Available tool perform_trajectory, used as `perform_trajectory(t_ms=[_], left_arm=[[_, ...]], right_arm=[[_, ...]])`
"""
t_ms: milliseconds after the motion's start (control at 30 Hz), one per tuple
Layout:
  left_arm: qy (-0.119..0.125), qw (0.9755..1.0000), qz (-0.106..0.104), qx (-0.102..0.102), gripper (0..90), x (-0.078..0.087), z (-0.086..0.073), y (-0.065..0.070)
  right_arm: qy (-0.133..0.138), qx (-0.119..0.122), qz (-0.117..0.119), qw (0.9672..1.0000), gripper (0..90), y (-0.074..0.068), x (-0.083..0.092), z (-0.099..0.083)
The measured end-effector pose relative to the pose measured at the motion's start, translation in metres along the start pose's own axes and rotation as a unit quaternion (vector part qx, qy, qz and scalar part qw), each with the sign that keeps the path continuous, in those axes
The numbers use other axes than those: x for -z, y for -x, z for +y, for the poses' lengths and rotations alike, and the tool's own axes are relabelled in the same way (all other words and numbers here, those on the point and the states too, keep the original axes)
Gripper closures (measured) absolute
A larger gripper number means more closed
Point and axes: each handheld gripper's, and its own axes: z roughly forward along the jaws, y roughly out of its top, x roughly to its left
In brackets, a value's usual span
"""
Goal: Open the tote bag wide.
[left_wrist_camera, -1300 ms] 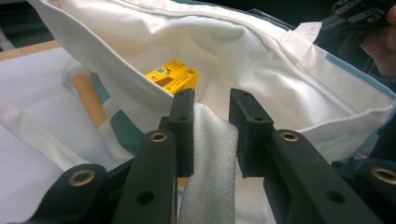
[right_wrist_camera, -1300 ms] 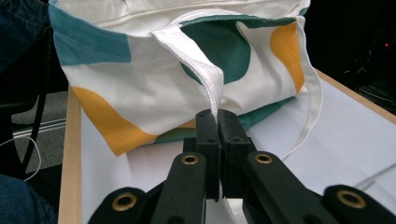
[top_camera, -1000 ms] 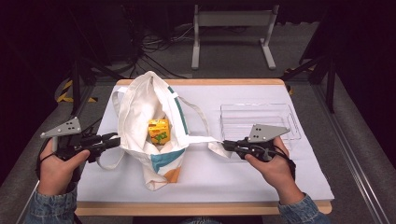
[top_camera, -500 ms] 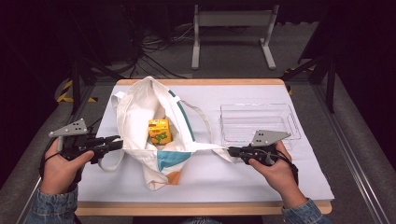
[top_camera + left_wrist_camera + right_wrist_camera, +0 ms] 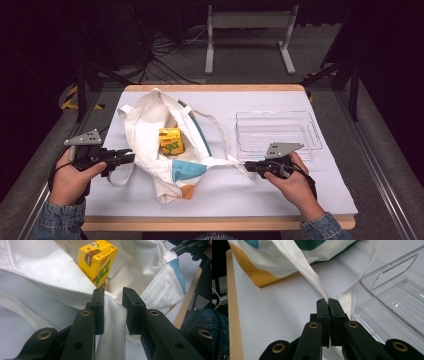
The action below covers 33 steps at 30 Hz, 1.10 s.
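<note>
A white tote bag (image 5: 150, 125) with teal and orange patches lies open on the table, mouth up. Inside it stands a yellow juice carton (image 5: 170, 140), close ahead in the left gripper view (image 5: 98, 261). My left gripper (image 5: 131, 159) is at the bag's left edge, shut on a fold of the white strap (image 5: 112, 322) between its pads (image 5: 113, 297). My right gripper (image 5: 247, 165) is right of the bag, its jaws pressed together (image 5: 327, 301) on the other strap (image 5: 304, 270), which runs taut back to the bag.
A clear plastic tray (image 5: 240, 117) sits at the right rear of the white table cover, just beyond my right gripper, and its wall (image 5: 387, 267) is close on that gripper's right. The table's wooden front edge (image 5: 220, 222) runs near both hands.
My right gripper has sunk toward the table and slid a little right, pulling its strap lower. The left hand has barely shifted. Both grips are unchanged.
</note>
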Motion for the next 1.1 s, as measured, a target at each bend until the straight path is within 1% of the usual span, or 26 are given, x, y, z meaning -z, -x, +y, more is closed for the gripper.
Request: perform_trajectory(t_ms=[67, 100, 133, 167, 267, 367, 467, 567, 600, 667, 700, 733, 800, 867, 933, 967, 1000, 1033, 1100], left_arm=[[-0.003, 1.0, 0.0, 0.004, 72.9, -0.001, -0.001, -0.001], [-0.008, 0.9999, -0.001, 0.011, 73.0, -0.004, -0.003, -0.004], [-0.01, 0.9999, -0.001, 0.01, 73.1, -0.006, -0.004, -0.006], [-0.013, 0.9998, 0.0, 0.014, 73.3, -0.007, -0.005, -0.007], [-0.018, 0.9997, 0.0, 0.016, 73.4, -0.01, -0.006, -0.009], [-0.023, 0.9995, -0.001, 0.02, 73.7, -0.013, -0.007, -0.011], [-0.03, 0.9993, -0.002, 0.022, 73.9, -0.016, -0.008, -0.012], [-0.034, 0.9991, 0.003, 0.024, 73.9, -0.018, -0.009, -0.013], [-0.04, 0.9988, 0.006, 0.027, 73.9, -0.02, -0.009, -0.012], [-0.052, 0.9982, 0.015, 0.026, 74.0, -0.023, -0.009, -0.011], [-0.057, 0.9979, 0.015, 0.026, 74.3, -0.024, -0.01, -0.011], [-0.062, 0.9977, 0.018, 0.021, 74.4, -0.026, -0.01, -0.012], [-0.07, 0.9969, 0.019, 0.03, 74.4, -0.029, -0.011, -0.012], [-0.064, 0.9973, 0.016, 0.032, 73.8, -0.03, -0.011, -0.014], [-0.06, 0.9976, 0.011, 0.035, 73.5, -0.028, -0.011, -0.013], [-0.059, 0.9977, 0.01, 0.033, 73.0, -0.027, -0.011, -0.013], [-0.055, 0.9978, 0.01, 0.036, 72.2, -0.026, -0.011, -0.013], [-0.052, 0.9977, 0.018, 0.038, 68.3, -0.025, -0.011, -0.013], [-0.056, 0.9971, 0.031, 0.041, 55.7, -0.025, -0.011, -0.012]], right_arm=[[-0.007, 0.002, -0.002, 1.0, 88.2, 0.0, -0.002, -0.001], [-0.01, 0.002, -0.002, 0.9999, 88.2, 0.0, -0.003, -0.002], [-0.012, 0.002, -0.002, 0.9999, 88.2, 0.0, -0.004, -0.002], [-0.014, 0.003, -0.003, 0.9999, 88.2, 0.001, -0.004, -0.002], [-0.016, 0.006, -0.004, 0.9998, 88.2, 0.001, -0.005, -0.003], [-0.025, 0.007, -0.006, 0.9996, 88.3, 0.001, -0.007, -0.004], [-0.035, 0.001, -0.005, 0.9994, 88.3, 0.003, -0.01, -0.007], [-0.039, -0.003, -0.002, 0.9992, 88.3, 0.004, -0.01, -0.007], [-0.04, -0.003, -0.002, 0.9992, 88.2, 0.004, -0.011, -0.007], [-0.043, -0.004, -0.001, 0.9991, 88.3, 0.003, -0.011, -0.008], [-0.045, -0.005, -0.001, 0.999, 88.2, 0.004, -0.012, -0.008], [-0.047, -0.005, -0.001, 0.9989, 88.3, 0.004, -0.013, -0.008], [-0.05, -0.008, 0.0, 0.9987, 88.2, 0.004, -0.013, -0.009], [-0.052, -0.008, 0.002, 0.9986, 88.2, 0.004, -0.013, -0.009], [-0.052, -0.001, 0.001, 0.9987, 88.1, 0.003, -0.013, -0.009], [-0.051, 0.001, 0.001, 0.9987, 87.8, 0.003, -0.013, -0.009], [-0.05, 0.002, 0.002, 0.9988, 87.2, 0.003, -0.013, -0.008], [-0.048, 0.004, 0.001, 0.9988, 85.5, 0.002, -0.013, -0.008], [-0.046, 0.005, 0.0, 0.9989, 81.1, 0.001, -0.012, -0.006]])
